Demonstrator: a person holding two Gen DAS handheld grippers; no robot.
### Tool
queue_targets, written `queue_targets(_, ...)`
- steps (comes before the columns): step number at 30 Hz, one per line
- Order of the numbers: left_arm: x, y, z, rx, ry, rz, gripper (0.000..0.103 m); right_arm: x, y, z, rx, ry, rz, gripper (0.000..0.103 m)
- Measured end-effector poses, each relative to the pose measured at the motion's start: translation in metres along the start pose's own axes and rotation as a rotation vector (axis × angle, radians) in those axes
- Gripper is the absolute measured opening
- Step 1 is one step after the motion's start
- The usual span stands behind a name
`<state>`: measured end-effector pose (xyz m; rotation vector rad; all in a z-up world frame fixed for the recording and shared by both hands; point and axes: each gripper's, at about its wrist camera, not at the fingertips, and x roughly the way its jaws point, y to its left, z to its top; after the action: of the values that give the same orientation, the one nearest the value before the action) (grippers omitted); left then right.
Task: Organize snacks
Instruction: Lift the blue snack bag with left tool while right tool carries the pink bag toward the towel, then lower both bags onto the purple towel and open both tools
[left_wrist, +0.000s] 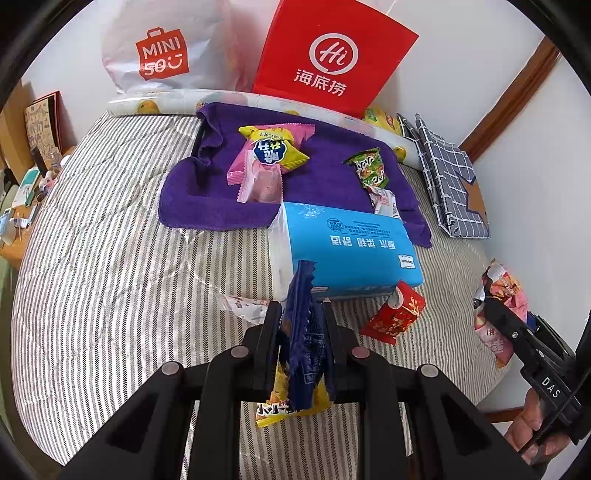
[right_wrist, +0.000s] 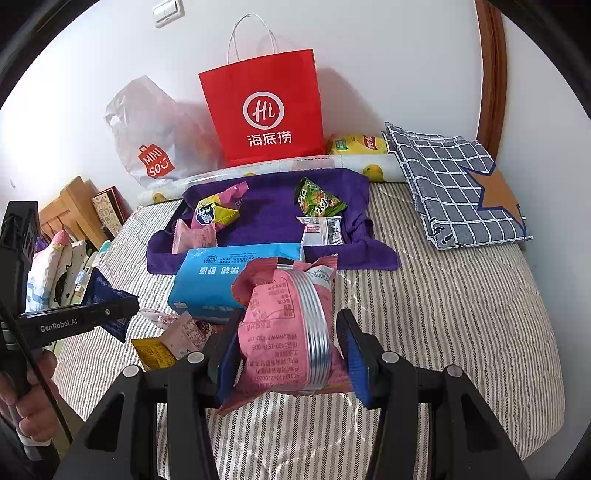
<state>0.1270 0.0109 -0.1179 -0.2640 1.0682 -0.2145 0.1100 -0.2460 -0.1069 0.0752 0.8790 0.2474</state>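
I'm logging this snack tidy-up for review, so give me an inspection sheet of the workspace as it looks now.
Surface: striped bedspread, with a purple towel spread at the far side.
Job's things: yellow snack pack, pink pack, green pack and white pack on the towel; red packet on the bedspread.
Clutter: blue tissue pack, checked cloth.
Grippers: left tongs shut on a dark blue packet; right tongs shut on a pink snack bag.
Cables: nothing seen.
Surroundings: red paper bag and white plastic bag against the wall.
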Motion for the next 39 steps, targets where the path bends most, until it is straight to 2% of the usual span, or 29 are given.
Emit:
queue_targets(22,0.01,-0.003,0.005,0.016,0.007,0.003,0.02,0.015,0.0,0.001,0.0,0.017,0.007,0.048)
queue_targets(39,0.011,-0.012,0.02,0.049,-0.009,0.003,0.02,0.021,-0.004,0.022,-0.004,-0.005,-0.003,0.048)
